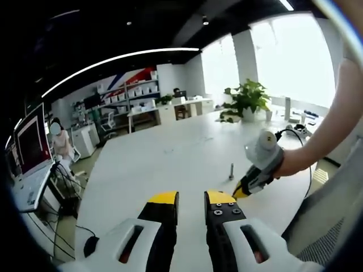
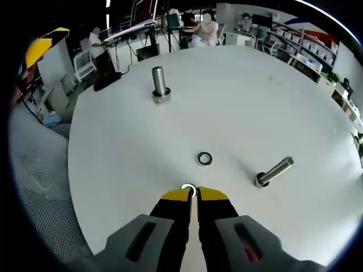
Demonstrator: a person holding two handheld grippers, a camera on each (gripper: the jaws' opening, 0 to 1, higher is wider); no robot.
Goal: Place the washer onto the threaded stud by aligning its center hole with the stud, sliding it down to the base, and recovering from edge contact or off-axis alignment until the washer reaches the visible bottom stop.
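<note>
My right gripper [image 2: 194, 196] is shut on the edge of a small metal washer [image 2: 188, 189], low over the white table [image 2: 255, 96]. A second washer [image 2: 204, 158] lies flat just beyond the tips. One threaded stud [image 2: 159, 84] stands at the far left, and another stud [image 2: 274, 171] stands close on the right. In the left gripper view, my left gripper [image 1: 191, 199] is open with nothing between its jaws. Beyond it the right gripper [image 1: 243, 191] points down at the table beside a stud [image 1: 231, 170]. The left gripper [image 2: 42, 48] shows as a yellow tip at the upper left.
A hand and arm [image 1: 334, 130] hold the right gripper. A laptop [image 1: 31, 147] and a mouse [image 1: 91, 245] sit off the table's left edge. A potted plant [image 1: 247, 99] and a cable [image 1: 295, 133] lie at the far end. People stand in the background.
</note>
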